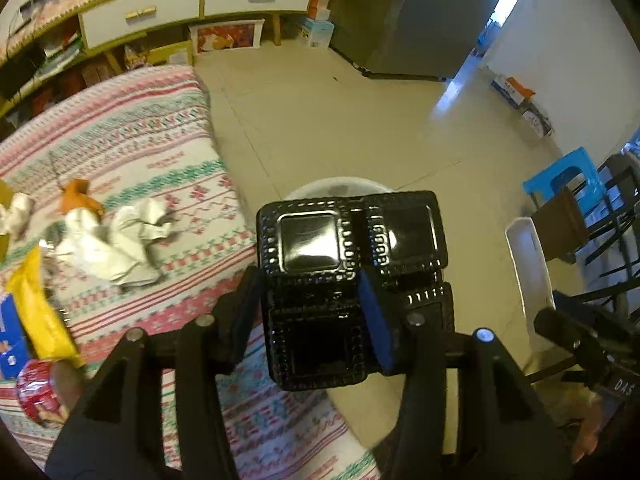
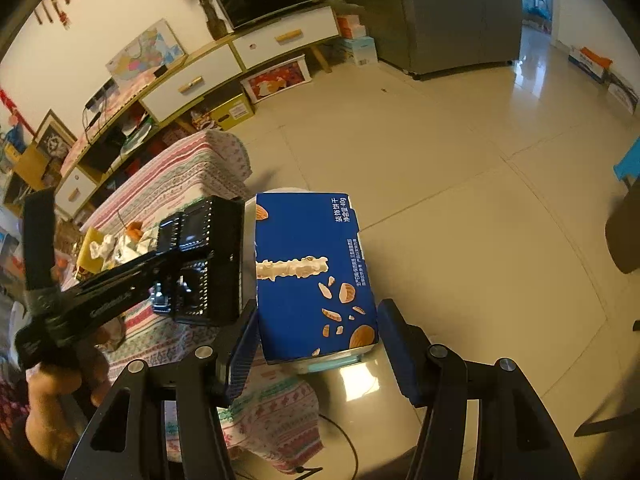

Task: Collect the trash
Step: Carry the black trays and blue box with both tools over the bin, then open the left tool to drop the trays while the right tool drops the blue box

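Closest up, the left gripper (image 1: 312, 312) has a glossy black plastic compartment tray (image 1: 348, 264) sitting between its blue pads; whether they actually press on it is hard to tell. The right gripper (image 2: 316, 344) is clamped on a blue cardboard biscuit box (image 2: 312, 276), long axis running straight away from the camera, printed end pointing out over a white round bin (image 1: 340, 188) on the pale tiled floor (image 2: 460, 184). Both hang just past the edge of the worktop with its pink-and-green patterned cloth (image 1: 132, 148), where crumpled silver foil wrappers (image 1: 120, 240) lie. Behind: a white-drawered TV cabinet (image 2: 248, 56) and a grey fridge (image 2: 460, 12).
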A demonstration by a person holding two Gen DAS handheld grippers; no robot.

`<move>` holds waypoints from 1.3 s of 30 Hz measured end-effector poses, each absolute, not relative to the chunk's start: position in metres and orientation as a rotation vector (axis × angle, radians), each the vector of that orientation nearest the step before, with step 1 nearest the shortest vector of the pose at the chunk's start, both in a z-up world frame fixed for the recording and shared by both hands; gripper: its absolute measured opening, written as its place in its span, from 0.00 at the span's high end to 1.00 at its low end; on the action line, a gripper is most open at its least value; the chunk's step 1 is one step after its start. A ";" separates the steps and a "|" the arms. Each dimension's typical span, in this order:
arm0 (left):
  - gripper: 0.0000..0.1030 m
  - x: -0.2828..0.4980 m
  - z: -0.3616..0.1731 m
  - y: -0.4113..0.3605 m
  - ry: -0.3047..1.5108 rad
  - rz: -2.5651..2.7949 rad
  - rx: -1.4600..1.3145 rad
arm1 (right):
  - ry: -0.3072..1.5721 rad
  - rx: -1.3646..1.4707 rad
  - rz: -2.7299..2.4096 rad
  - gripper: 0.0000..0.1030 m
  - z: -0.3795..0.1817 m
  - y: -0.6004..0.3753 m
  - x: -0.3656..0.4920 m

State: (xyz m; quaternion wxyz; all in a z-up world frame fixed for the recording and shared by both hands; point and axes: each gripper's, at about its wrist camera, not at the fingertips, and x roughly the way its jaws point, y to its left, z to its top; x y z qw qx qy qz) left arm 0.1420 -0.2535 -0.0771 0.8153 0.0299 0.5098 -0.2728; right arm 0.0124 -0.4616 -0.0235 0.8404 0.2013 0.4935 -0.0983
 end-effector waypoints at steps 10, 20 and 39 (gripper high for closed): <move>0.20 0.142 -0.070 -0.238 1.078 -0.560 0.003 | 1.065 0.426 -0.211 0.42 -0.029 -0.460 0.017; 0.20 0.134 -0.062 -0.199 1.053 -0.522 0.060 | 1.091 0.426 -0.208 0.44 -0.039 -0.451 0.037; 0.18 0.127 -0.033 -0.118 0.983 -0.438 0.128 | 1.104 0.352 -0.192 0.42 -0.040 -0.415 0.068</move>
